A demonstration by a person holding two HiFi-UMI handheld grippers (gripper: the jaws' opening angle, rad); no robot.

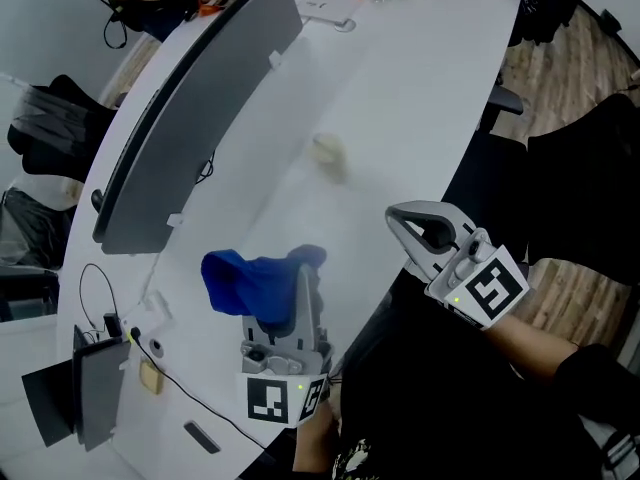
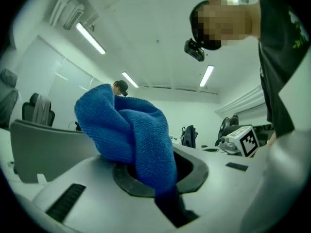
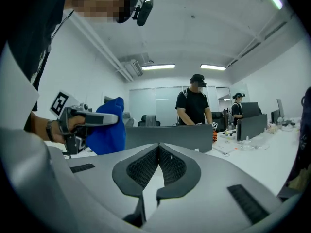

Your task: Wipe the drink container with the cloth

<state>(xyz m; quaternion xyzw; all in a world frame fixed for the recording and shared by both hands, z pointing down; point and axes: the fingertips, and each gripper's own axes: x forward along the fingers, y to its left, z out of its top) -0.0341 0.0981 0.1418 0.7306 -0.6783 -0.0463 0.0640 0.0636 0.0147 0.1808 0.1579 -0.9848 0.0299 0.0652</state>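
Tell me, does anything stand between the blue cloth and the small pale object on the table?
Nothing visible does. Only bare white table lies between the blue cloth in the left gripper and the pale object, which is too blurred to identify.

Office: long white desk (image 1: 420,98), grey divider (image 1: 190,118), swivel chairs (image 3: 146,120)

Over white table (image 1: 400,98), left tongs (image 1: 303,286) clamp blue cloth (image 1: 245,283); right tongs (image 1: 400,218) closed, empty, at table edge.
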